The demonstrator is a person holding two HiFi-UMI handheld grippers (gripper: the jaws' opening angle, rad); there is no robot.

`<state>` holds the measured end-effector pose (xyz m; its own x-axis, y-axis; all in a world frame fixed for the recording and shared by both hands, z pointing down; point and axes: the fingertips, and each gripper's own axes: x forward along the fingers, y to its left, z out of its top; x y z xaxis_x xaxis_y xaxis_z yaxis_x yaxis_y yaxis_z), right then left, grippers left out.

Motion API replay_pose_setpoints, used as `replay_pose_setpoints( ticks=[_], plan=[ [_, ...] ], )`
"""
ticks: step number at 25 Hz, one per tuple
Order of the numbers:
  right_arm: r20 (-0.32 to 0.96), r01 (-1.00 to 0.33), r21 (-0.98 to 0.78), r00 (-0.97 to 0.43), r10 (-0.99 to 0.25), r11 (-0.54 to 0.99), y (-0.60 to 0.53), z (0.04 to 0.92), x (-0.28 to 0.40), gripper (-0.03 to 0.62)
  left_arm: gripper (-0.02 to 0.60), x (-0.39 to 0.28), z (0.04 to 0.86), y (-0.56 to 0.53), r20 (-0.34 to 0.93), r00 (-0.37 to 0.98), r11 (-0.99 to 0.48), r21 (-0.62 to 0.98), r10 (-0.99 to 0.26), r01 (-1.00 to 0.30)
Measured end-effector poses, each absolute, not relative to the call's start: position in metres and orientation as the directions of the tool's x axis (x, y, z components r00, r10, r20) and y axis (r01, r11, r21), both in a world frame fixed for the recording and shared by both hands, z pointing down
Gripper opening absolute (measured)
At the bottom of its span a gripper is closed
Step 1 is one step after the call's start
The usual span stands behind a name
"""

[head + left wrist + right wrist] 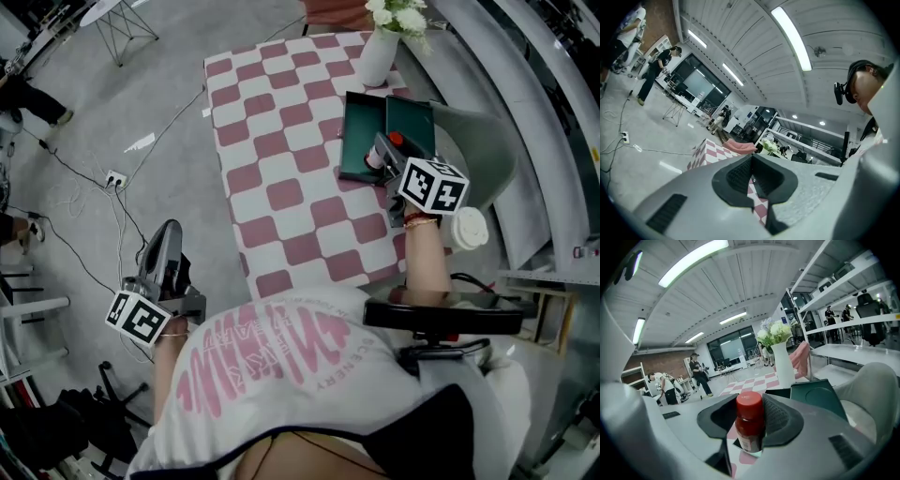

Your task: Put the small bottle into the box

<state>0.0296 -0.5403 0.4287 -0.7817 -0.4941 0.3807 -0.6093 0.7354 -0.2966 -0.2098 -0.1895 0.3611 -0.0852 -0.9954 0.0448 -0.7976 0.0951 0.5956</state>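
Over the table's (281, 197) right edge, towards its far end, the head view showed the right gripper (386, 153) carrying the small bottle (395, 141) over the open green box (359, 136), which lay at that edge. A white vase (378, 58) of flowers stood beyond it at the far right corner. The left gripper (165, 246) hung off the table's left side, well apart, so the right hand was the nearer. In the left gripper view the jaws were drawn nearly together on nothing, with checked cloth showing through the slit. In the right gripper view the jaws clamped the red-capped bottle upright, its long axis vertical. The box lay just ahead and below, with nothing between.
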Motion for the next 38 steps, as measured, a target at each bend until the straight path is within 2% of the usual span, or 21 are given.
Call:
replay_pose_setpoints(
  ticks=[9, 22, 32, 38],
  plan=[
    [0.448, -0.621, -0.239, -0.753, -0.482, 0.747, -0.571, 0.467, -0.009, 0.155, 0.008, -0.228, 0.369, -0.156, 0.063, -0.191, 0.189, 0.612, -0.980, -0.768],
    [0.566, -0.660, -0.130, -0.662, -0.491, 0.740, -0.582, 0.509, -0.021, 0.155, 0.008, -0.238, 0.380, -0.120, 0.102, -0.280, 0.283, 0.611, -0.954, -0.740],
    [0.646, -0.636, 0.019, -0.581, -0.495, 0.772, -0.578, 0.525, -0.033, 0.156, 0.008, -0.238, 0.382, -0.103, 0.110, -0.305, 0.308, 0.606, -0.946, -0.734],
    [0.670, -0.633, 0.037, -0.559, -0.489, 0.773, -0.574, 0.534, -0.036, 0.156, 0.008, -0.240, 0.388, -0.094, 0.113, -0.321, 0.320, 0.614, -0.940, -0.722]
  ],
)
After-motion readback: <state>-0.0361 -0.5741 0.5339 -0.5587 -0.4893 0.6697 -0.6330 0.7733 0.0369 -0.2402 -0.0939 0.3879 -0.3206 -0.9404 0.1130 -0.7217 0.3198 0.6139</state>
